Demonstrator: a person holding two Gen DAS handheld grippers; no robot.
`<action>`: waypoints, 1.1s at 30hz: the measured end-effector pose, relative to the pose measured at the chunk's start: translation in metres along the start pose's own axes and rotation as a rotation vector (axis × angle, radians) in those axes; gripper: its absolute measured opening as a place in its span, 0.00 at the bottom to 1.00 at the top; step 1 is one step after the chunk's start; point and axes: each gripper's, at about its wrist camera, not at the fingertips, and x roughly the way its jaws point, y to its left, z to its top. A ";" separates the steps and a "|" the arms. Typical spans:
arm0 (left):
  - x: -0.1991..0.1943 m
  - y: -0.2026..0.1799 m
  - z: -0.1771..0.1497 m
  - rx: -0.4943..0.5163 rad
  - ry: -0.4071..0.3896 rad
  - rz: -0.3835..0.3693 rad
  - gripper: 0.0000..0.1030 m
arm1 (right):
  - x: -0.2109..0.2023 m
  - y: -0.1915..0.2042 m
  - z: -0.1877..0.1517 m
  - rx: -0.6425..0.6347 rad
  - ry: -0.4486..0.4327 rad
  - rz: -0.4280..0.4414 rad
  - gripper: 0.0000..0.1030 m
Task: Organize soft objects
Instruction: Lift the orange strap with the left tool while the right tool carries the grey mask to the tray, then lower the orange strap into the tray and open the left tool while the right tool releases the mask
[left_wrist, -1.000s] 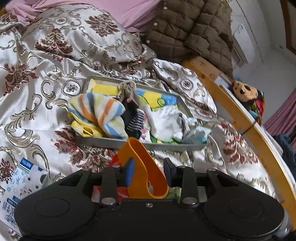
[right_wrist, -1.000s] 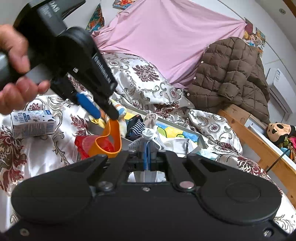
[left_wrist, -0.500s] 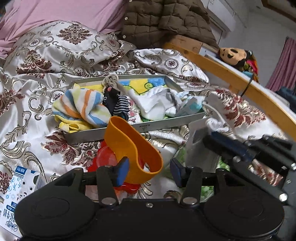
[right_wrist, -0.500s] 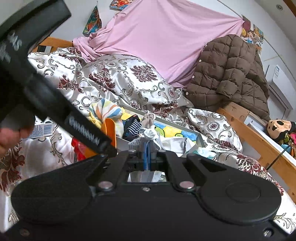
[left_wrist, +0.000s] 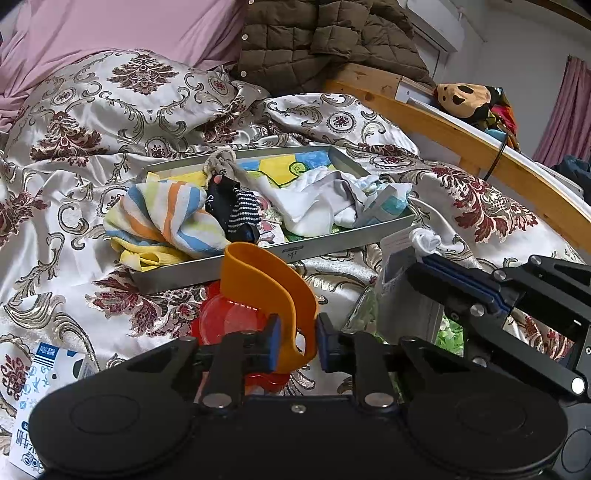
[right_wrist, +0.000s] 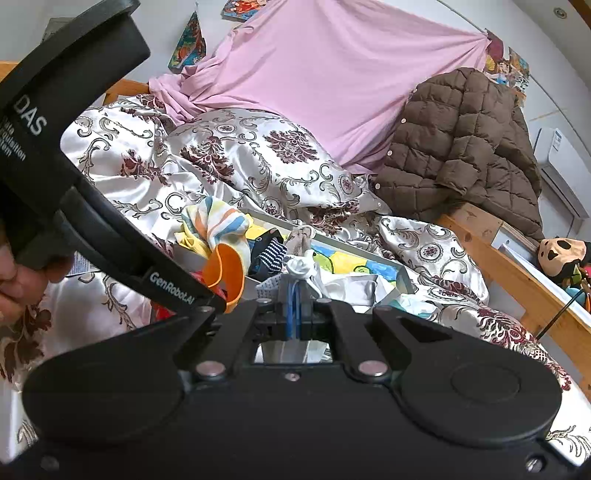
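Note:
A soft orange cup (left_wrist: 269, 288) stands between the blue pads of my left gripper (left_wrist: 297, 343), whose jaws are closing and pressing its sides. In the right wrist view the same cup (right_wrist: 225, 273) sticks out past the left gripper's tip. My right gripper (right_wrist: 295, 295) is shut on a clear pouch with a white sock (right_wrist: 301, 267); in the left wrist view the pouch (left_wrist: 402, 302) hangs from it at the right. Behind both lies a grey tray (left_wrist: 221, 269) holding a striped towel (left_wrist: 166, 218), a black striped sock (left_wrist: 236, 218) and white cloths (left_wrist: 317, 206).
A red lid (left_wrist: 225, 317) lies on the patterned bedspread under the cup. A milk carton (left_wrist: 40, 373) lies at the lower left. A brown quilted jacket (right_wrist: 461, 147), a wooden bed rail (left_wrist: 461, 136) and a plush toy (left_wrist: 465, 99) are at the back right.
The left gripper rolled level and shifted, bringing the right gripper into its view. Its jaws widened around the orange cup, then closed onto it. The right gripper stayed still.

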 end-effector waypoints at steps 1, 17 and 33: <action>0.000 0.000 0.000 -0.001 0.001 0.001 0.14 | 0.000 0.000 0.000 0.000 0.000 0.001 0.00; -0.004 0.003 0.003 -0.033 0.006 0.004 0.02 | -0.002 0.001 0.000 -0.004 -0.007 0.004 0.00; -0.014 0.033 0.090 -0.066 -0.220 -0.025 0.02 | 0.052 -0.040 0.052 0.089 -0.078 -0.003 0.00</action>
